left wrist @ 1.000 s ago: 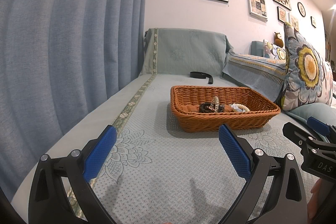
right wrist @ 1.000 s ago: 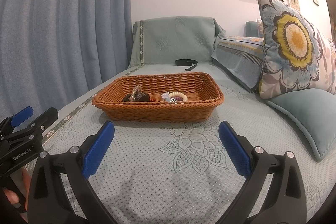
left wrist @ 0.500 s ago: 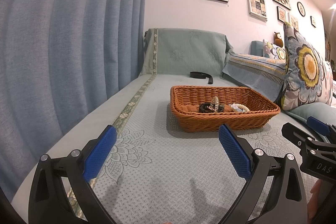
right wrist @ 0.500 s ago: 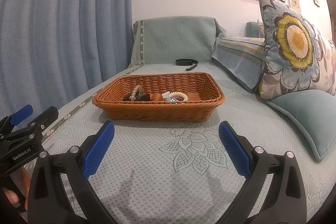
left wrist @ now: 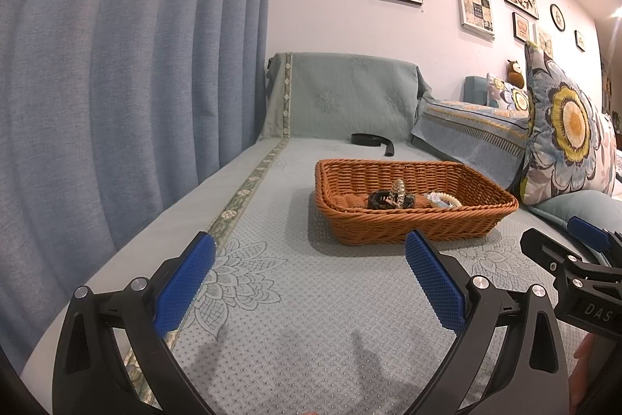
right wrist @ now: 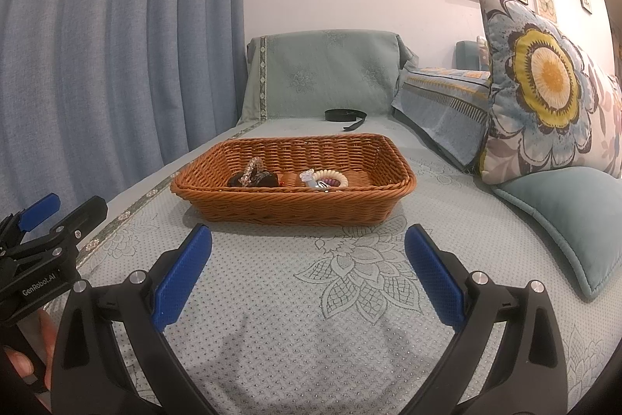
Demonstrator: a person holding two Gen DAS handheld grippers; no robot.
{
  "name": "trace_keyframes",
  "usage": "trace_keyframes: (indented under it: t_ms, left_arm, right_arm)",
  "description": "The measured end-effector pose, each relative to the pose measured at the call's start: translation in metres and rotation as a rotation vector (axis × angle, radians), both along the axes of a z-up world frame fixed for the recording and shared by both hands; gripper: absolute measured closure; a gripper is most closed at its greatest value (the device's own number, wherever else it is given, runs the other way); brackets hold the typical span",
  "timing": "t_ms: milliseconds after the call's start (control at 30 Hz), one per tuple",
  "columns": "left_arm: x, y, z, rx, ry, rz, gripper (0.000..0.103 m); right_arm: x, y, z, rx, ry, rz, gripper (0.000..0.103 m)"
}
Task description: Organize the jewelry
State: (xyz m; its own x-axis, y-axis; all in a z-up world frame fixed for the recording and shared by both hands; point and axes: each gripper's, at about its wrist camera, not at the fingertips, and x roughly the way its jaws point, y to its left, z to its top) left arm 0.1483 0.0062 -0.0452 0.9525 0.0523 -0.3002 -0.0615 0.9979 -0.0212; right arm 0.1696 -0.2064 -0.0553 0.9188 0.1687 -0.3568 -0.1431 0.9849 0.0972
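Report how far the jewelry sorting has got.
Jewelry already lies in the basket: a dark bracelet and a pale beaded bracelet. Nothing is in hand: the left gripper and right gripper are both open, short of the basket. Whether any piece remains outside cannot be told; only a black strap lies beyond.

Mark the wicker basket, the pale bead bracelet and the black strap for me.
wicker basket (right wrist: 295,207): right wrist view, near outer wall.
pale bead bracelet (right wrist: 333,175): right wrist view, upper curve of its beads.
black strap (right wrist: 342,114): right wrist view, coiled part.
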Motion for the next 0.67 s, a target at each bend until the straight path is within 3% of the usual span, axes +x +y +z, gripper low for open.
trace_keyframes:
  t_ms: [667]
  left_arm:
    - [0.0031,0.0034,0.0033,-0.014,-0.004,-0.005,0.008]
  right_arm:
    - [0.0000,0.0005,0.0001,-0.001,0.001,0.000,0.008]
